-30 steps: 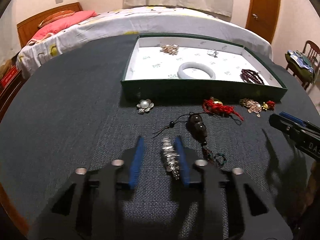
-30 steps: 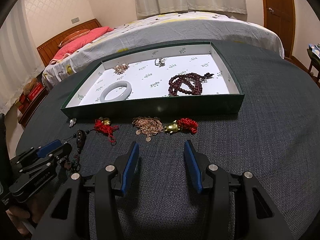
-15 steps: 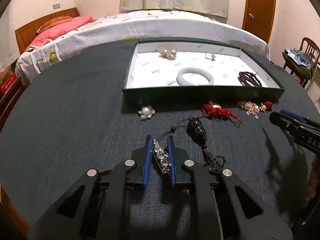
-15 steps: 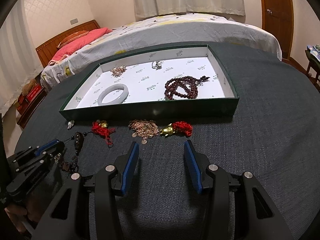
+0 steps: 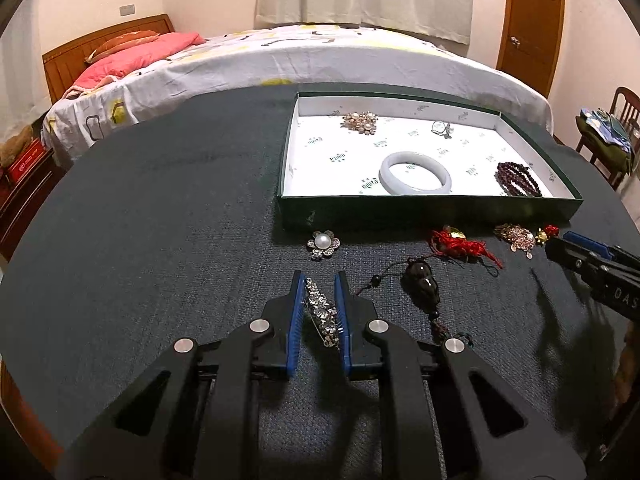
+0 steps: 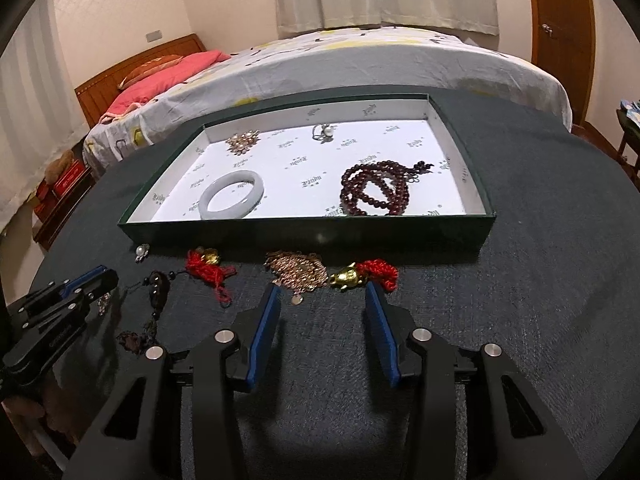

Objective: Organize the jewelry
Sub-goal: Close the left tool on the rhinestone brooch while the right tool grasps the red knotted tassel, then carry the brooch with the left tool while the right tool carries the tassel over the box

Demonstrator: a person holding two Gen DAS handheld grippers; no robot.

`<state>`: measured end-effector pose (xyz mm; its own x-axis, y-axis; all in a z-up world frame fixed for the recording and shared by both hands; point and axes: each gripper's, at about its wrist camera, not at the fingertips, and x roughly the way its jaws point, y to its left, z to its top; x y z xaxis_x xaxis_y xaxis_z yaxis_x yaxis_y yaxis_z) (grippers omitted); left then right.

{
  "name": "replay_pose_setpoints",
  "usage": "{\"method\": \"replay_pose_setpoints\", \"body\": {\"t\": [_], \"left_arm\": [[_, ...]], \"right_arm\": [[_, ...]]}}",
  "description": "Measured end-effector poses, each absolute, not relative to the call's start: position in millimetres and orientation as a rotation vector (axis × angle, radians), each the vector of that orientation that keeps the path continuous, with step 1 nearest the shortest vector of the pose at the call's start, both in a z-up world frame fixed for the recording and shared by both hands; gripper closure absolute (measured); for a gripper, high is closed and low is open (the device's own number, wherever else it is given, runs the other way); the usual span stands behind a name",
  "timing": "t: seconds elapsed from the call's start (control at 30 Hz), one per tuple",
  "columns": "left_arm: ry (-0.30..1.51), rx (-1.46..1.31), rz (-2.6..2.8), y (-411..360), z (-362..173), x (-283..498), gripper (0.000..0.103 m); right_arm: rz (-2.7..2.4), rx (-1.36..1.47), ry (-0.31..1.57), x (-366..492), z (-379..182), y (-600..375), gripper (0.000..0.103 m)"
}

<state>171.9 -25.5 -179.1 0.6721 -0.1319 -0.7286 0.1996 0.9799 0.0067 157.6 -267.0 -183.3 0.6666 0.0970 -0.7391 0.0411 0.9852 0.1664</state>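
At lower centre of the left wrist view, the left gripper (image 5: 319, 284) has its two blue-padded fingers drawn in narrow against a long silver rhinestone brooch (image 5: 320, 310), which lies slantwise between the pads over the dark grey woven tablecloth (image 5: 160, 240). Just beyond the fingertips sits a pearl-centred flower brooch (image 5: 323, 243), near the front wall of a shallow green box with a white printed lining (image 5: 400, 214). To the right of the gripper lies a dark glossy gourd pendant on a black cord (image 5: 422, 284), and further right a red tassel charm (image 5: 460, 245).

Inside the box, in the right wrist view, rest a pale jade-white bangle (image 6: 231, 194) at the left, a coil of dark red bead strands (image 6: 376, 189) at the right, a gold-and-pearl cluster brooch (image 6: 242, 141) at the upper left and a small pearl ring (image 6: 324, 132) toward the back wall.

The right gripper (image 6: 322, 290) stands with its fingers spread wide and holding nothing, at lower centre of its own view. Its tips flank a heap of rose-gold chain jewellery (image 6: 298, 270) and a gold figure with a red tassel (image 6: 364, 274), both on the cloth before the box. A bed with a white patterned cover (image 6: 380, 60) fills the background.
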Motion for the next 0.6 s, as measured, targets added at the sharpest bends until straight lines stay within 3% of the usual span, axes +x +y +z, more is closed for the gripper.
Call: {"method": "replay_pose_setpoints", "body": {"t": [0.33,0.43,0.6], "left_arm": [[0.817,0.082,-0.187,-24.8,-180.9,174.0,0.088],[0.818,0.083,-0.187,-24.6,-181.1,174.6,0.088],[0.829,0.079,-0.188,-26.9,-184.3,176.8,0.088]], "right_arm": [[-0.019,0.192,0.870,175.7,-190.6,-286.8,0.061],[0.006,0.210,0.879,176.0,-192.5,-287.8,0.076],[0.026,0.212,0.884,173.1,-192.3,-287.0,0.085]]}}
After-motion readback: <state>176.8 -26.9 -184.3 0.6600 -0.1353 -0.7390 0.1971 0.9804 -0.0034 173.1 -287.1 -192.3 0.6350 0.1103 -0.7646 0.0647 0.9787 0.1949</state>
